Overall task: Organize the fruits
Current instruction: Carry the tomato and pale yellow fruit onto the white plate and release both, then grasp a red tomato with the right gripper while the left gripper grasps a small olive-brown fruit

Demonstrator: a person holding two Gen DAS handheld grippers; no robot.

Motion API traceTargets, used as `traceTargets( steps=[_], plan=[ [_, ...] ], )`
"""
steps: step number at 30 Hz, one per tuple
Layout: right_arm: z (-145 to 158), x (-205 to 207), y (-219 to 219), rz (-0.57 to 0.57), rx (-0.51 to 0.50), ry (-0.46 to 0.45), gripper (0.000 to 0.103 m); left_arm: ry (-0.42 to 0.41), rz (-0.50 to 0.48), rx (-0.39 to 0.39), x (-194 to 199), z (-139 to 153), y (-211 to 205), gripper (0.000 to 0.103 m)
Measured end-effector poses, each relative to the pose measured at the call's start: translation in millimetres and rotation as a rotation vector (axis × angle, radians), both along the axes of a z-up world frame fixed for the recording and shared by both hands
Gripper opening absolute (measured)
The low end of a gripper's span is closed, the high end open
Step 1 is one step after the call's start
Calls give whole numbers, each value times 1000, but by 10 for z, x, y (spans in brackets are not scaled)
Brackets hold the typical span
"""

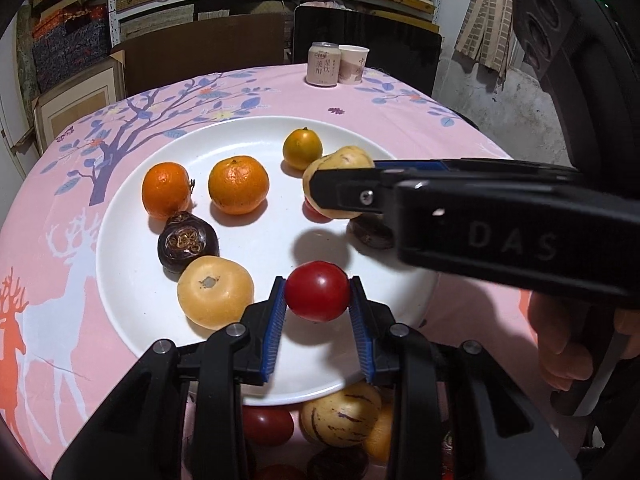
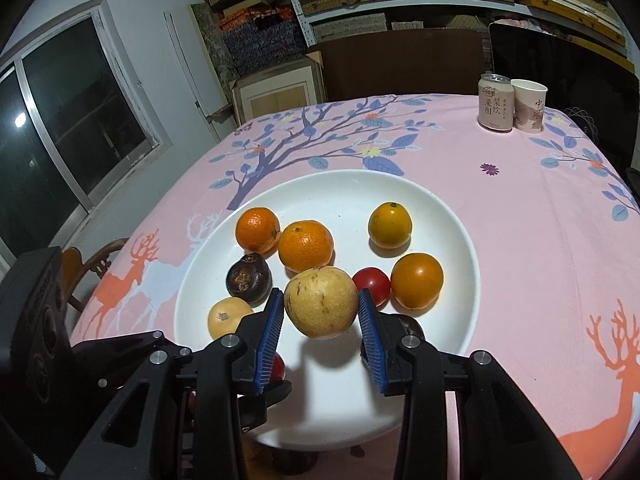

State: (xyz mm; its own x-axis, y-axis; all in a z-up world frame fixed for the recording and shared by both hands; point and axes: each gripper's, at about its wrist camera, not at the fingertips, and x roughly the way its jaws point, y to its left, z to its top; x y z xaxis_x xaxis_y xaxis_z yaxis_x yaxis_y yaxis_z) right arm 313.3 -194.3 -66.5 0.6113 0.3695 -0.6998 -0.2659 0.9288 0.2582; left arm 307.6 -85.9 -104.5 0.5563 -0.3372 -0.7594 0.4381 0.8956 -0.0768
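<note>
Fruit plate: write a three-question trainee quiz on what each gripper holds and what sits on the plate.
1. True or false: the left gripper is shut on a red tomato.
2. What does the right gripper hold? A) a can B) a yellow pear C) a paper cup
3. Fill in: the can and the paper cup stand on the far side of the table, beyond the white ____.

Key: 1 true; 2 B; 3 plate.

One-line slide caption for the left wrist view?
Left hand-held gripper carries a red tomato over the white plate of fruit.
</note>
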Motion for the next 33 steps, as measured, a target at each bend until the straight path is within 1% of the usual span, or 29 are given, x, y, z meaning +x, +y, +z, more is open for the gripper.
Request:
traceTargets(
  steps=[2,4,5,6,7,8,9,11,13,14,15,17,20,23,25,29,33],
  plan=[
    [-43,24,56,-9,-40,3,38,4,1,4,19,-15,-1,31],
    [-58,31,85,3,-44,2,39,8,7,-2,30,-20,10,33],
    [-54,24,95,6,-49,-3,39,6,10,-10,30,-13,22,47],
    [-43,14,91,7,-53,-14,41,-2,14,-17,21,3,35,58],
    [-27,-8,88,3,-65,-28,43,-14,20,-17,2,23,45,61],
    [-6,-33,79,-5,-80,-41,44,-29,25,-13,-19,49,51,64],
    [14,-45,56,-9,-82,-45,44,-41,28,-8,-44,80,59,66],
    [79,-119,-36,-28,-62,-54,44,-49,30,-23,-104,143,100,66],
    [149,-231,-153,-49,-34,-68,44,-57,30,-50,-212,218,184,70],
    [177,-310,-213,-57,-23,-71,44,-65,33,-57,-274,250,226,73],
    [194,-375,-259,-60,-15,-74,45,-74,33,-61,-354,280,274,74],
    [201,-548,-350,-69,1,-73,48,-90,28,-60,-517,320,355,76],
    [132,-849,-406,-64,18,-47,49,-99,30,-68,-799,360,490,83],
    [9,-1158,-323,-30,3,-20,49,-95,40,-78,-1053,338,607,84],
    [-69,-1355,-237,-3,-9,-12,49,-88,46,-67,-1196,285,650,84],
    [-177,-1758,-30,43,-58,-44,49,-80,76,-38,-1448,150,756,84],
    [-247,-2010,90,98,-60,-44,49,-62,107,-37,-1585,50,882,84]
  ],
)
